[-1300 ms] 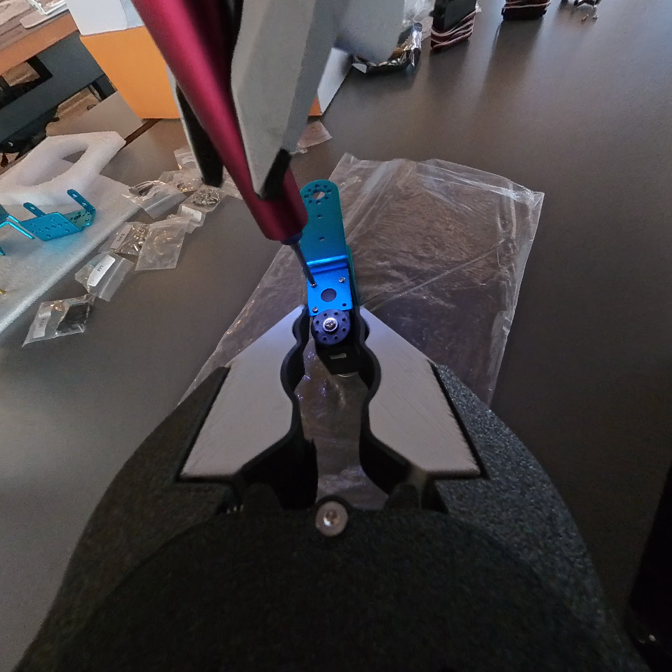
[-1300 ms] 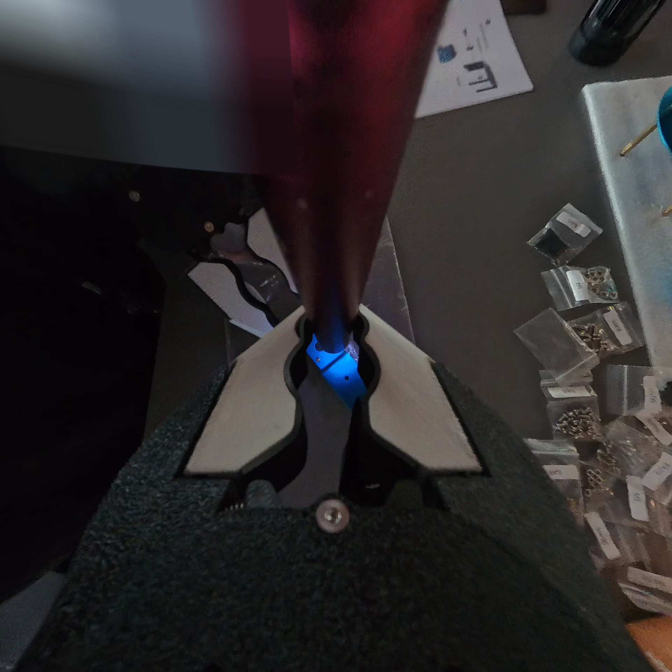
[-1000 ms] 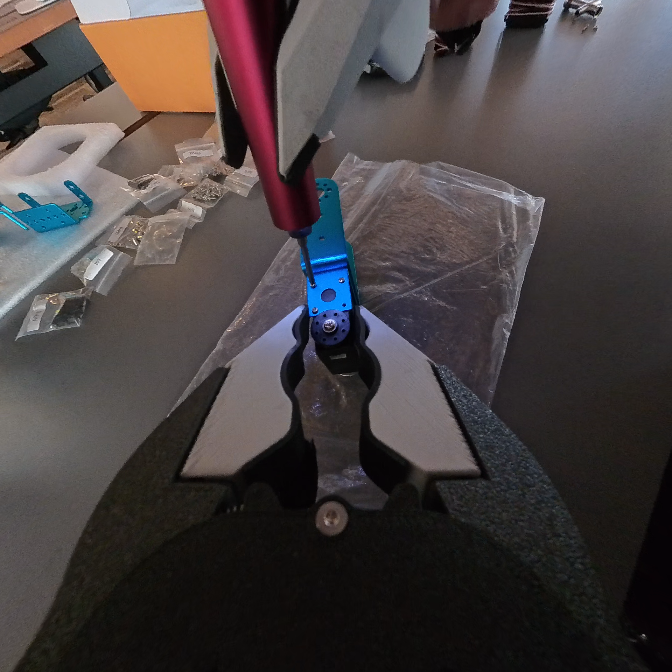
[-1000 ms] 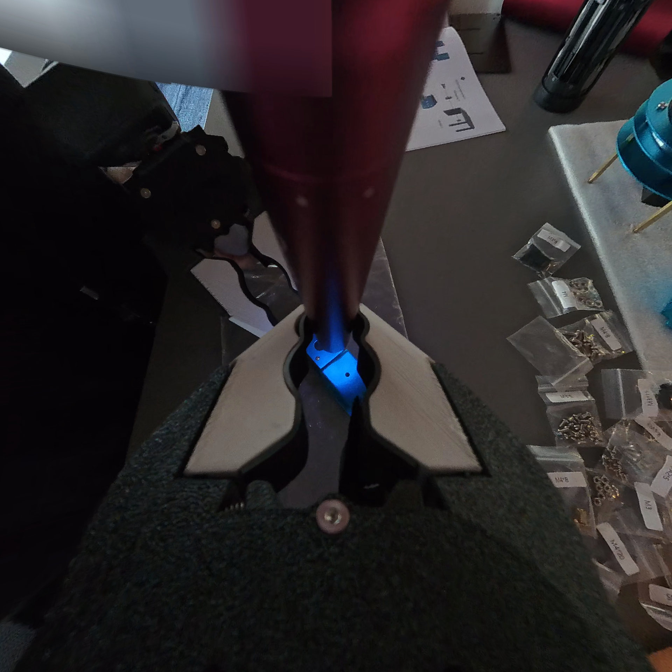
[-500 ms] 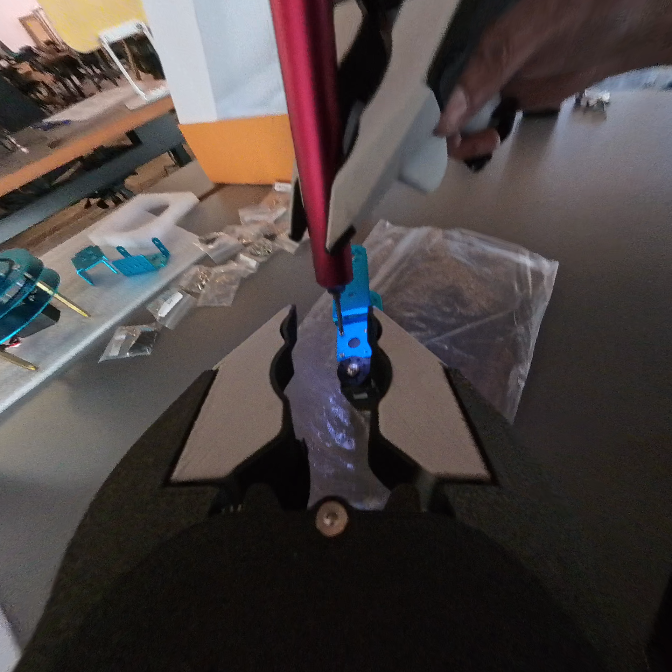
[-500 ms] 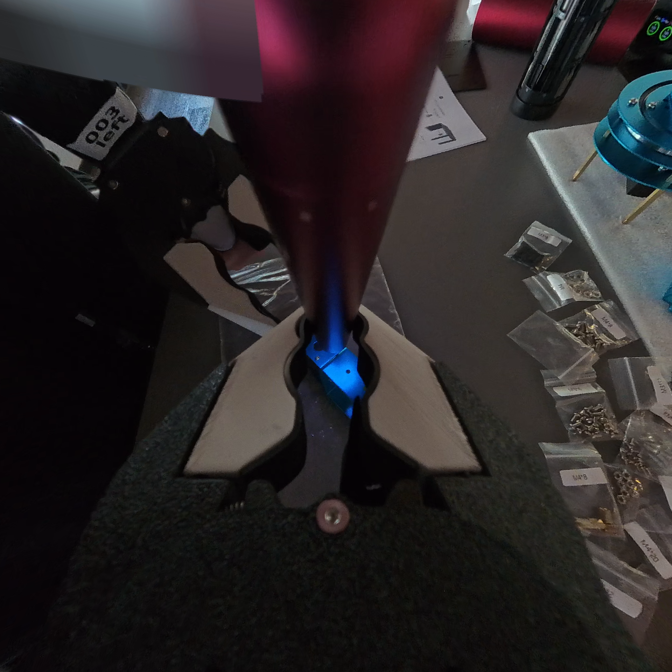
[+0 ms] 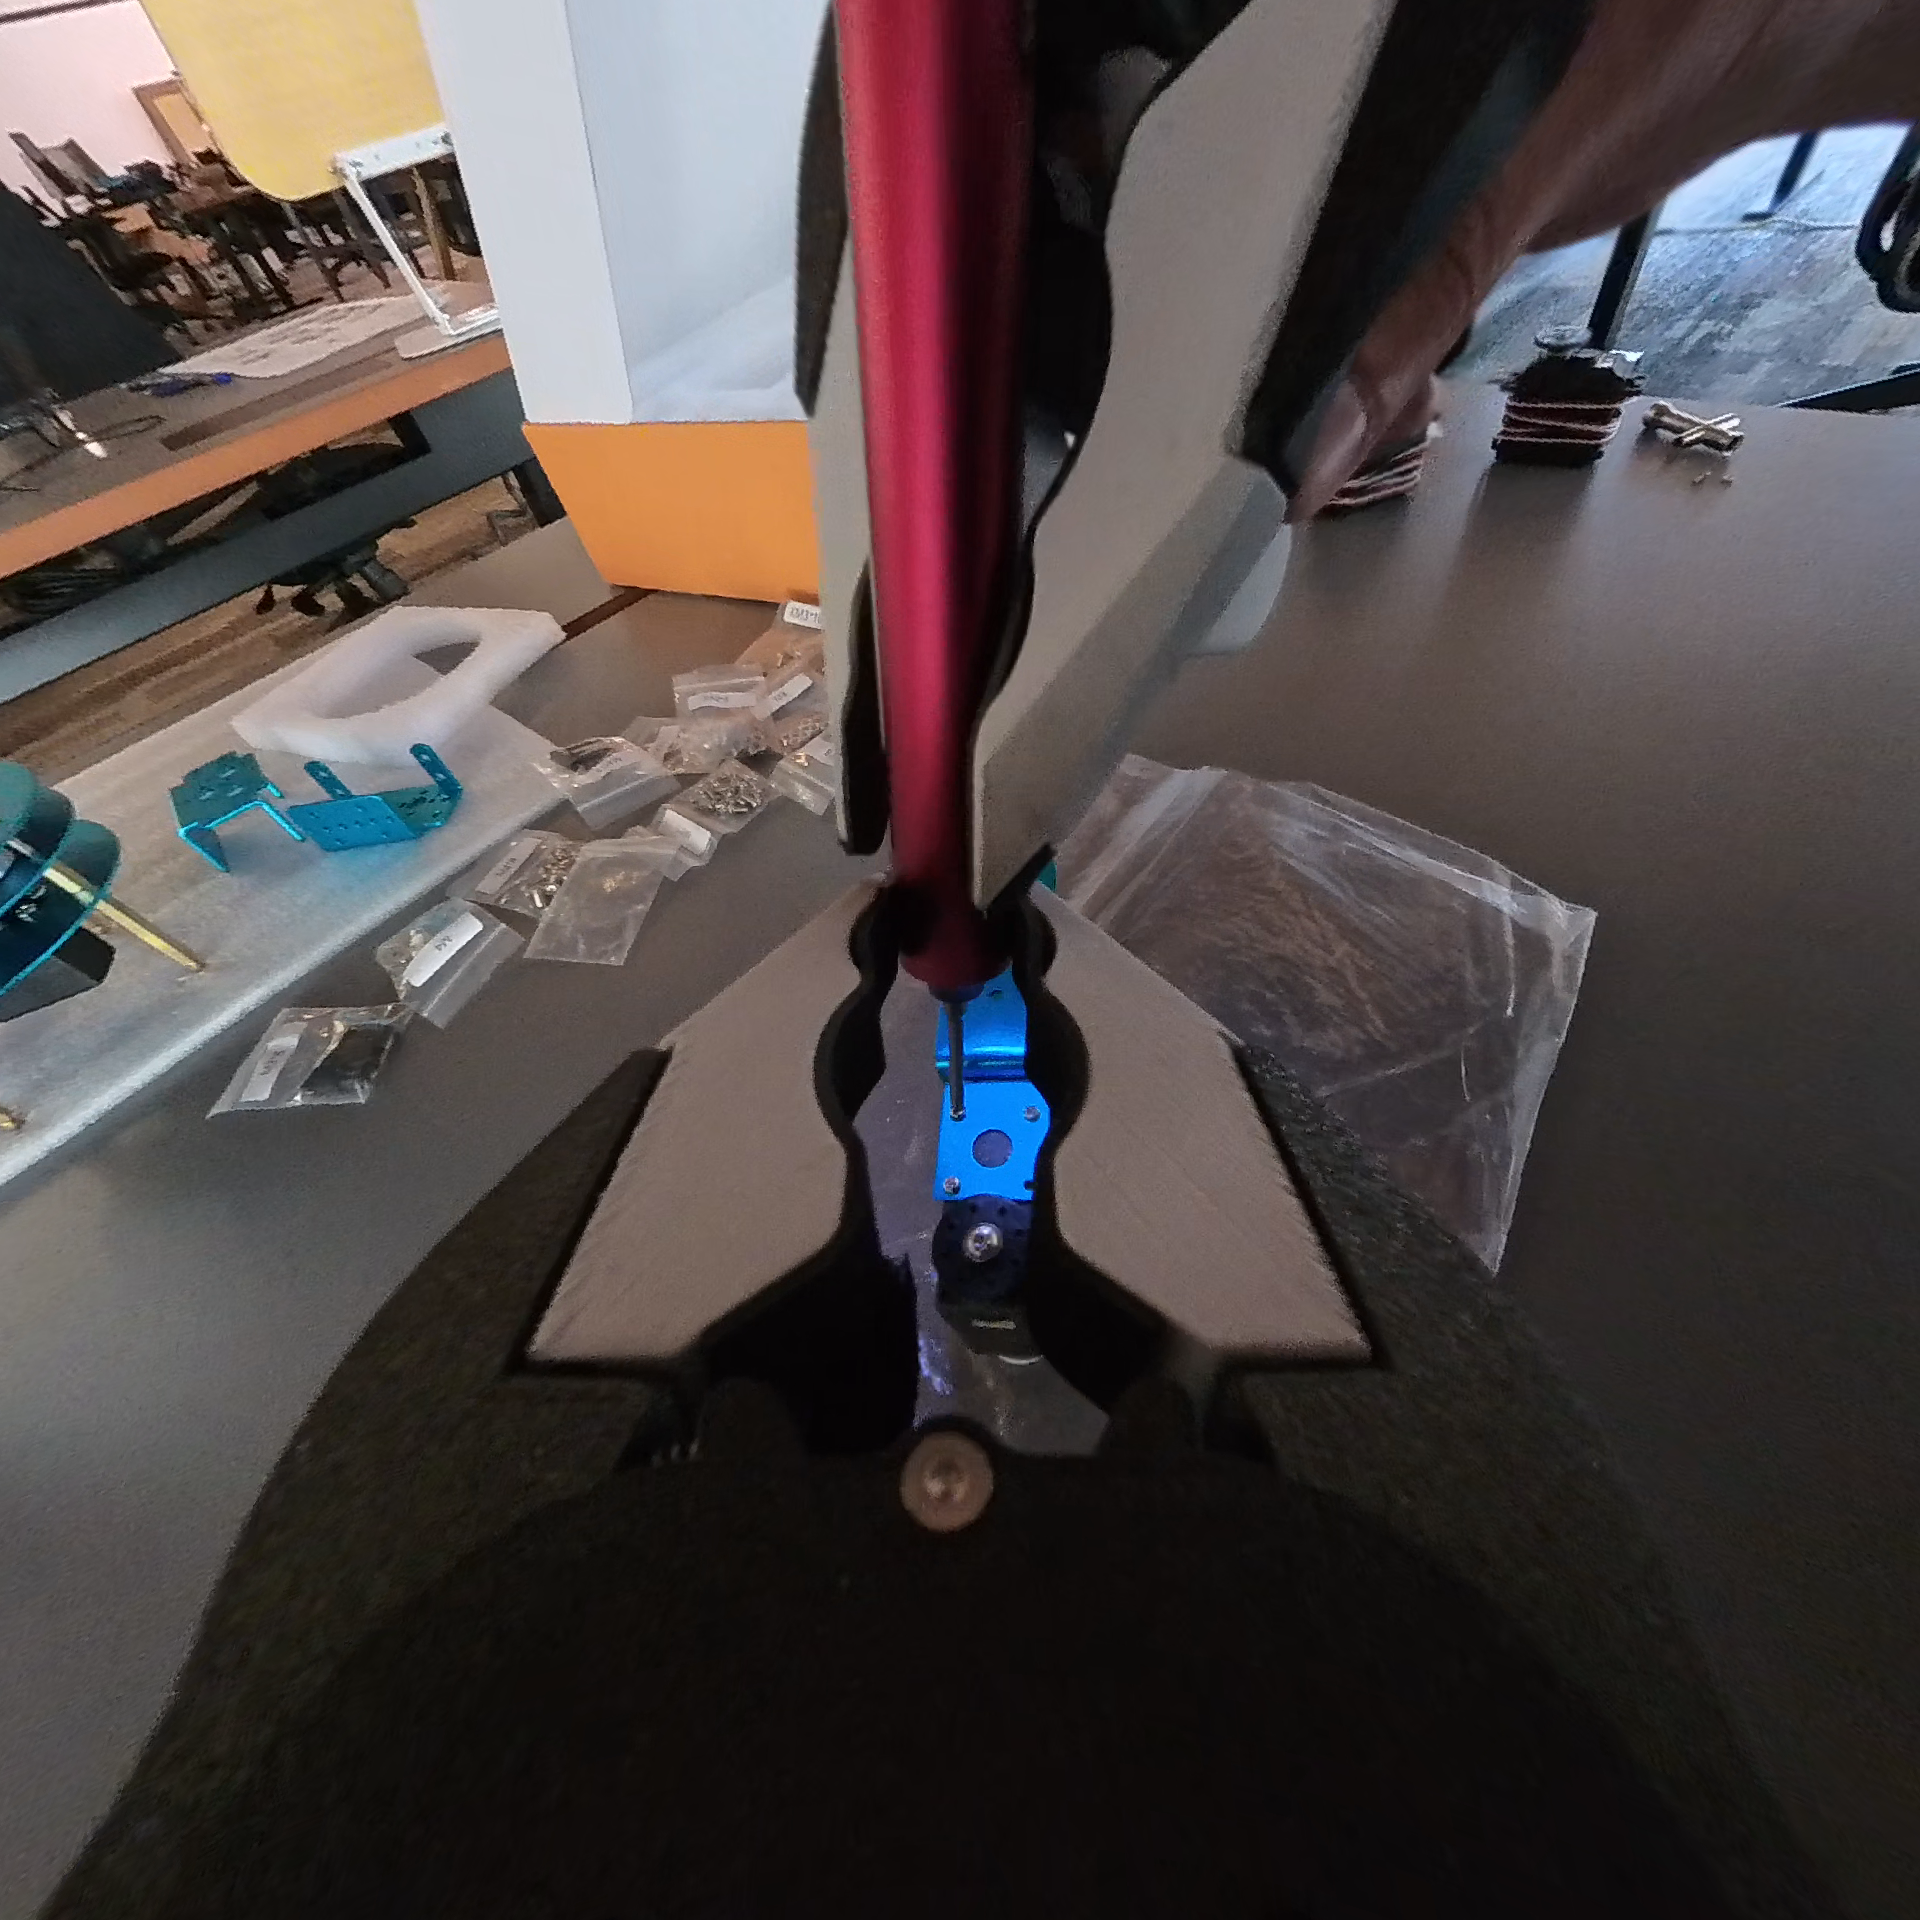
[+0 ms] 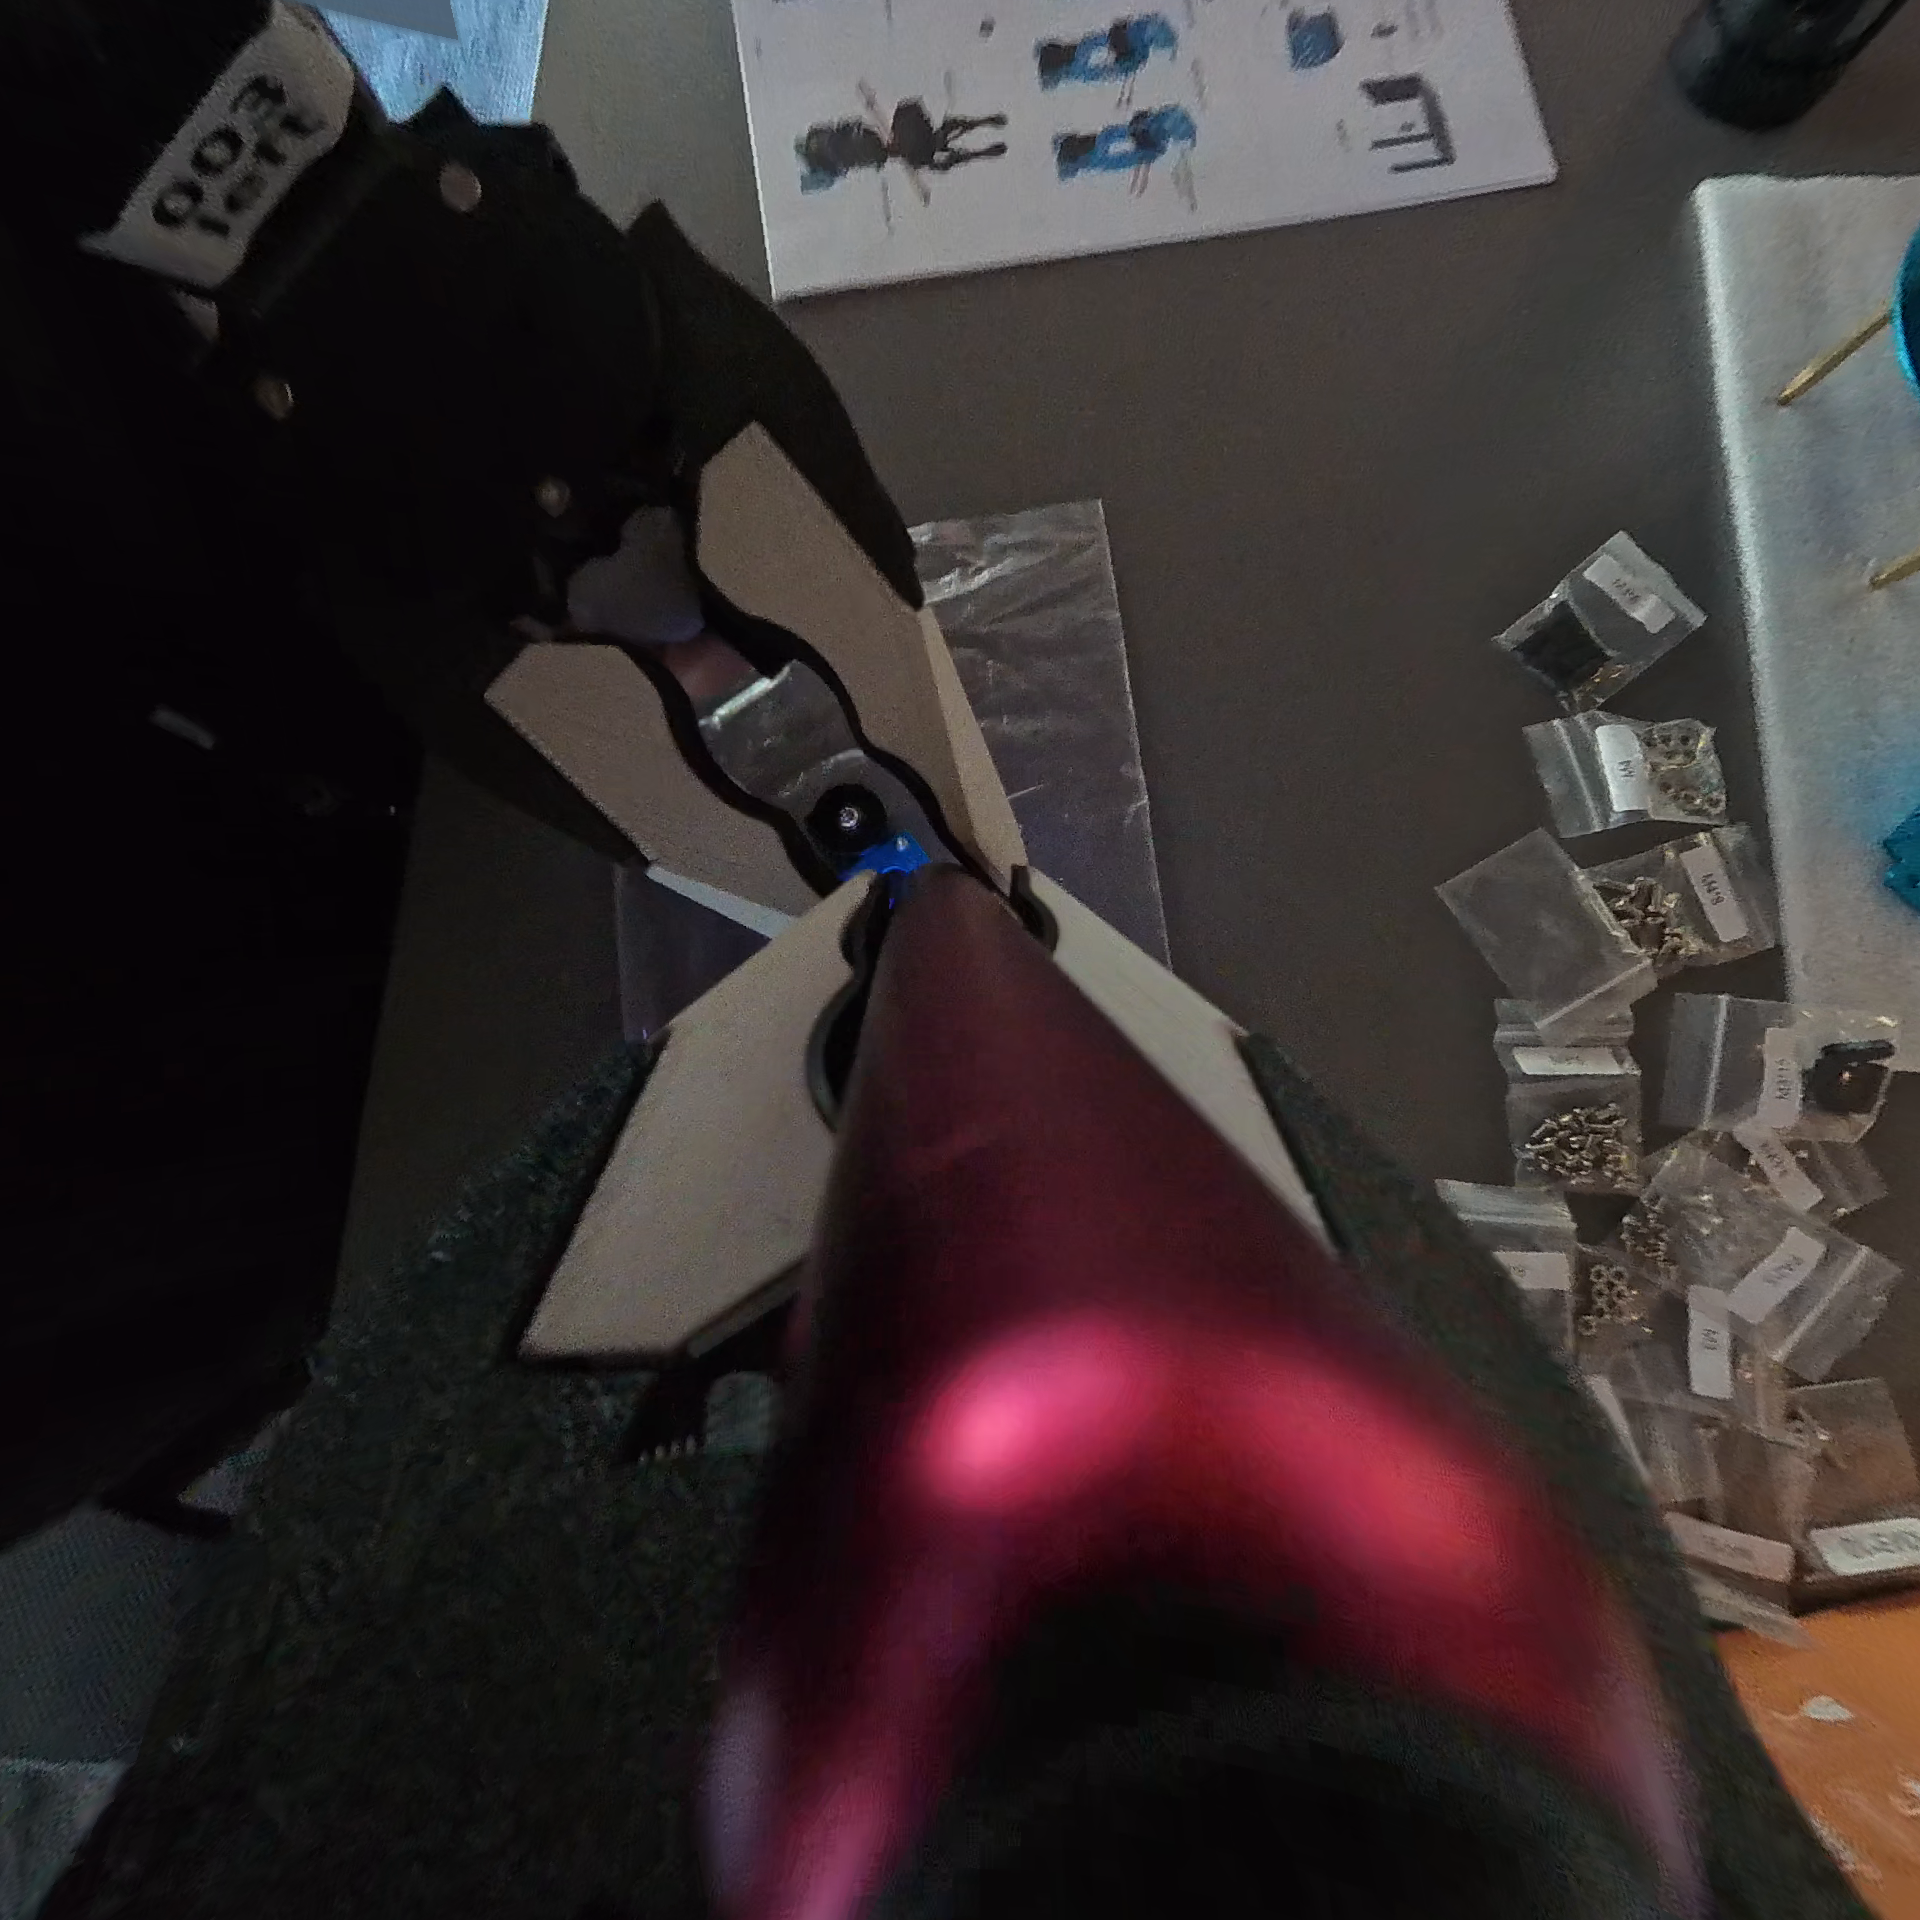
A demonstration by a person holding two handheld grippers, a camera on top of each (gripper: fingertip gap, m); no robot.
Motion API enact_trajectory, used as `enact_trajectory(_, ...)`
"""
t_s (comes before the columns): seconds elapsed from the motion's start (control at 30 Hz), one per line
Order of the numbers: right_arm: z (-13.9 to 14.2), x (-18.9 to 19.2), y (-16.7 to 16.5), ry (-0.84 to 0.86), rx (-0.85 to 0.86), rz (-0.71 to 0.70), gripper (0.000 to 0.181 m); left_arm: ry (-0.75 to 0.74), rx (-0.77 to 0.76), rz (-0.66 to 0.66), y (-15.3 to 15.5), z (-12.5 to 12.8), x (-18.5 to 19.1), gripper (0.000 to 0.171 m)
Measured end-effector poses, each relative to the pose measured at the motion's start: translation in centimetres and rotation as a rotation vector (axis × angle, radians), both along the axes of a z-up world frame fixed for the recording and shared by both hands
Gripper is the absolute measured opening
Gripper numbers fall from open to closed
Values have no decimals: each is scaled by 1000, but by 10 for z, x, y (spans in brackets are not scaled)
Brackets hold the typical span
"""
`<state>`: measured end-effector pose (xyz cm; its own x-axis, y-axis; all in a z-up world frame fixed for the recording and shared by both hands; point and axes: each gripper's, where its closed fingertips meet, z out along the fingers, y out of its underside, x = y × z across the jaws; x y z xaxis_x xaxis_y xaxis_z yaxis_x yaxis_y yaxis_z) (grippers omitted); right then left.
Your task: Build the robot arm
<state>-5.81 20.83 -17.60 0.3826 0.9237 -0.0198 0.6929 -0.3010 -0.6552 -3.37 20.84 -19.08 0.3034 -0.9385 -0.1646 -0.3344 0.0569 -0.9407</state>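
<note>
My left gripper is shut on a small black servo that carries a blue metal bracket. The part sits deep between the fingers, above a clear plastic bag. My right gripper is shut on a red screwdriver. In the left wrist view the screwdriver comes down from above, and its thin bit rests in a hole at the bracket's upper left corner. The right gripper shows there too, just above the left fingertips. In the right wrist view the servo's round horn shows between the left gripper's fingers.
Several small bags of screws lie to the left, and they also show in the right wrist view. Blue brackets and white foam lie beyond. A printed sheet lies on the grey table. An orange-and-white box and servos stand at the back. My two grippers' fingertips are within a few centimetres of each other.
My left gripper opened briefly, slid forward and closed, so the servo and bracket sit deeper between its fingers. The screwdriver went more upright, its bit staying on the same bracket hole.
</note>
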Motion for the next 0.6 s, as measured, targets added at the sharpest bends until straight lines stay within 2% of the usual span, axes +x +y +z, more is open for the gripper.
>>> enact_trajectory(0.03,-1,0,0,-18,-2,20,24,-1,-4,-6,-1,0,1,19)
enact_trajectory(0.3,-2,-1,-2,-96,-43,116,21,-17,-31,-47,-2,0,1,20)
enact_trajectory(0.6,-2,-1,-1,-116,-78,112,21,-32,-26,-52,0,1,0,20)
